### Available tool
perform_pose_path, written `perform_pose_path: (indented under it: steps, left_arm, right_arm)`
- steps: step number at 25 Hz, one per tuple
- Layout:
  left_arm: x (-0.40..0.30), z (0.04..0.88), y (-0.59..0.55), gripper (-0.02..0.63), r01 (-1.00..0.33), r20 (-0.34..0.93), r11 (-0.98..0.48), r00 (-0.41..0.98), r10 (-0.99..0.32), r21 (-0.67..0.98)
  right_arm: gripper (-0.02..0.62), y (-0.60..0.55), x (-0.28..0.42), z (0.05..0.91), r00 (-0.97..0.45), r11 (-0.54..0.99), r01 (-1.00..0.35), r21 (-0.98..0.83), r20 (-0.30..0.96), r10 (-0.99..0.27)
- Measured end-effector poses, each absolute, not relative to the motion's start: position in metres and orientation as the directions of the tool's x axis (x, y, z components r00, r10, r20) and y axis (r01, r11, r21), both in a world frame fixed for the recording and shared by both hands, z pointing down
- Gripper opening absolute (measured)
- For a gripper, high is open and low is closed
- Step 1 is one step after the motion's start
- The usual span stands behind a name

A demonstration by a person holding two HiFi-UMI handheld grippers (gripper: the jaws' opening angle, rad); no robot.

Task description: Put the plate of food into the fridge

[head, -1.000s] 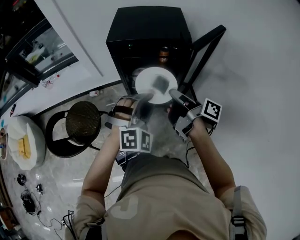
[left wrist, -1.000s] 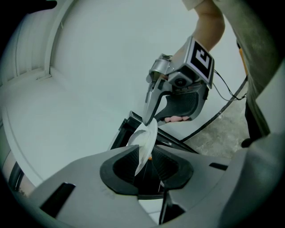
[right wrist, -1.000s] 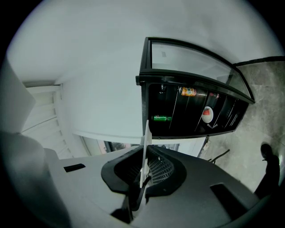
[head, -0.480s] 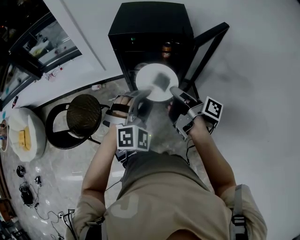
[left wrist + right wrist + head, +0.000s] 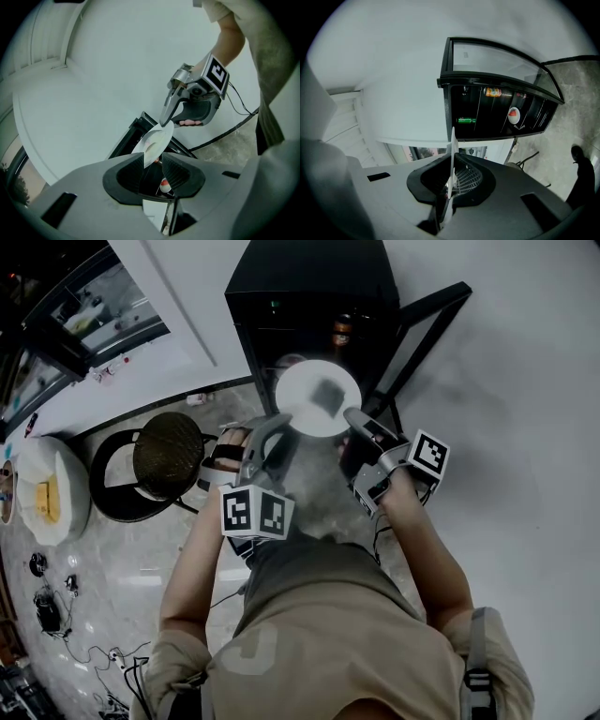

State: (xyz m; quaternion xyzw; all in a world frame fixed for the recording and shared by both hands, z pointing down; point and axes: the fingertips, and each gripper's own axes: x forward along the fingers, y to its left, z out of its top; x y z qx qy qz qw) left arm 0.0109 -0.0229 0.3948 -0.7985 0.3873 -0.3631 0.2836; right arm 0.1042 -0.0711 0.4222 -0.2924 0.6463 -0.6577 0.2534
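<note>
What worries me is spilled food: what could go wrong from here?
The left gripper has just been opening its jaws; the plate rim lies between them unclamped. Only the right gripper pinches it, so it could tip and shed the food. It might also clip the fridge front.

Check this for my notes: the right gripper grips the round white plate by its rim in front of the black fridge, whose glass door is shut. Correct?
The door is not shut: the head view shows the glass door swung open beside the black fridge. The rest stands: the right gripper grips the round white plate by its rim.
</note>
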Motion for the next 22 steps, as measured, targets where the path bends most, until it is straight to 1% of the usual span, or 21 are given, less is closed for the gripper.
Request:
perform_pose_path:
  steps: [3, 6, 9, 15, 19, 22]
  left_arm:
    - [0.005, 0.393, -0.021, 0.124, -0.442, 0.362, -0.553, 0.446, -0.818, -0.706]
    - [-0.007, 0.387, -0.020, 0.118, -0.511, 0.357, -0.578, 0.469, -0.808, -0.637]
    - [-0.022, 0.382, -0.020, 0.087, -0.577, 0.351, -0.592, 0.482, -0.803, -0.563]
    - [-0.040, 0.383, -0.017, 0.025, -0.656, 0.371, -0.618, 0.495, -0.785, -0.433]
    - [-0.061, 0.396, -0.027, 0.017, -0.740, 0.385, -0.607, 0.490, -0.782, -0.290]
    - [-0.071, 0.401, -0.030, 0.017, -0.773, 0.389, -0.592, 0.485, -0.783, -0.228]
  right_arm:
    - [0.034, -0.071, 0.102, 0.422, -0.704, -0.037, -0.038, -0.999, 0.052, -0.708]
    - [0.034, -0.070, 0.102, 0.424, -0.705, -0.038, -0.042, -0.998, 0.056, -0.707]
    - [0.034, -0.070, 0.102, 0.428, -0.705, -0.049, -0.039, -0.998, 0.062, -0.706]
    - [0.034, -0.070, 0.096, 0.434, -0.711, -0.063, -0.028, -0.998, 0.064, -0.700]
    - [0.034, -0.076, 0.083, 0.445, -0.716, -0.069, -0.018, -0.997, 0.061, -0.695]
    - [0.034, -0.077, 0.079, 0.449, -0.715, -0.071, -0.016, -0.997, 0.061, -0.696]
